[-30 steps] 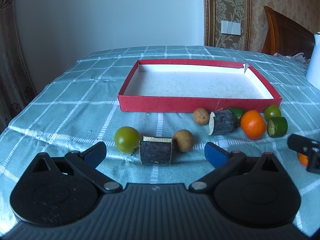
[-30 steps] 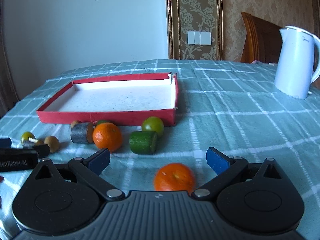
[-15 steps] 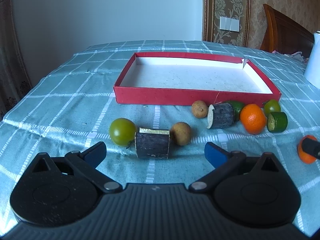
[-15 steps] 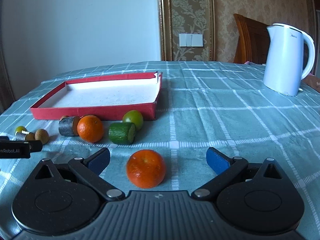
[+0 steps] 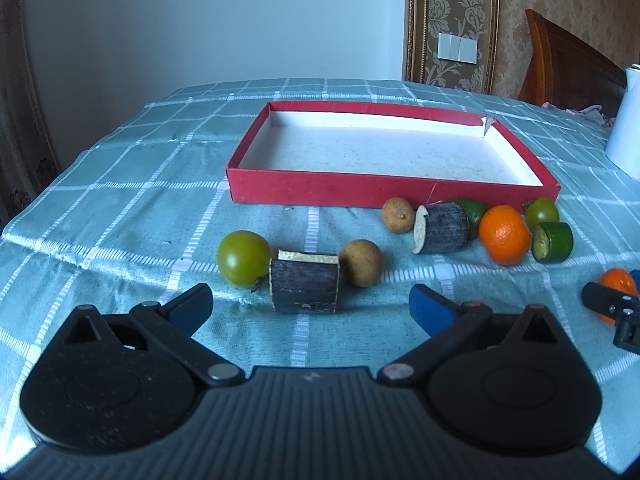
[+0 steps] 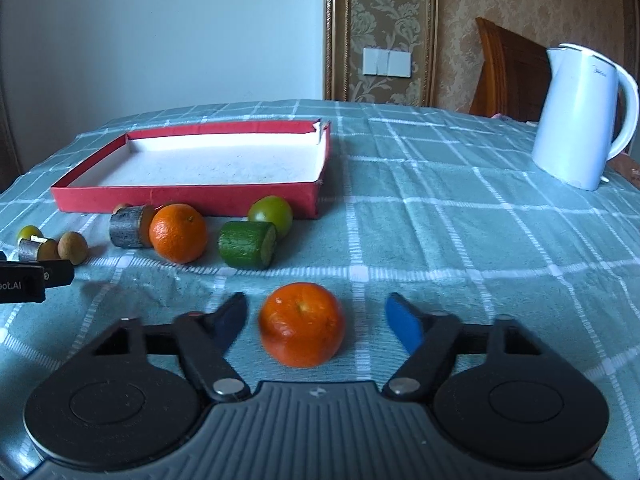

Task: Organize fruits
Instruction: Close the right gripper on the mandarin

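The right tool (image 6: 316, 320) sits low over the checked cloth of the surface (image 6: 460, 240) with a tangerine (image 6: 302, 324) between its blue fingers (image 6: 404, 324); its jaws have just been closing in on the fruit, yet a gap shows on each side, so the pads do not press it. The left tool (image 5: 310, 300) stands wide open and holds nothing; just ahead of it lie a green tomato (image 5: 244, 258), a dark cut piece (image 5: 305, 286) and a small brown fruit (image 5: 362, 262), the three touching in a row. Beyond them the red tray (image 5: 360, 190) rests on the cloth; against its near wall cluster another brown fruit (image 5: 397, 215), a second dark piece (image 5: 442, 228), an orange (image 5: 504, 234), a cucumber piece (image 5: 554, 242) and another green tomato (image 5: 542, 211). A white kettle (image 6: 580, 116) stands well apart on the right.
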Tool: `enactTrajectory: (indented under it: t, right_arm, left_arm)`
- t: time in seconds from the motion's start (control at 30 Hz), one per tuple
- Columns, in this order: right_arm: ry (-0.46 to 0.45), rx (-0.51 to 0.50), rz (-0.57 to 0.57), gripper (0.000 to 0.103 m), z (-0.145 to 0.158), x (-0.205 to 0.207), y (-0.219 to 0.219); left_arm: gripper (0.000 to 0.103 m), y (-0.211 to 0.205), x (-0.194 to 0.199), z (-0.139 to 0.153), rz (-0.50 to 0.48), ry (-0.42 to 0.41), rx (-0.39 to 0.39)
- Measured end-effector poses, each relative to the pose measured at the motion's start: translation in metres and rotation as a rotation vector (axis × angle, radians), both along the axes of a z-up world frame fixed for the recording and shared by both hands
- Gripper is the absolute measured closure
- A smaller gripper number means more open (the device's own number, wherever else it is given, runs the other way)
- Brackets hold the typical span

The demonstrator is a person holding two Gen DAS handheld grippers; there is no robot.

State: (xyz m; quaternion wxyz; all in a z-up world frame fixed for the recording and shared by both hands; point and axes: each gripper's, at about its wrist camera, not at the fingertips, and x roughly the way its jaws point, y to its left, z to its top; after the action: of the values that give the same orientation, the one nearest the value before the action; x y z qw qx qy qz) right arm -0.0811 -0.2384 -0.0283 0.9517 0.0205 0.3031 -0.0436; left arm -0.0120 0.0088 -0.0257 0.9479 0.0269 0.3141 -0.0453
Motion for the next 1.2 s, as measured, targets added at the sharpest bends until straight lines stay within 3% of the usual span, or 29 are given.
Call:
enactTrajectory:
  t: [0.33,1.2]
  right_arm:
    - [0.008,-0.037,0.031,0.060,-0.003,0.002,0.009]
    - [-0.044,-0.024,0.064,0.061,0.004,0.005,0.010]
  left_arm:
    - [0.000,0.002,0.002,-0.003,0.007,0.008,-0.001]
    - [0.000,0.018,0.002,-0.006,-0.007,-0.004,-0.025]
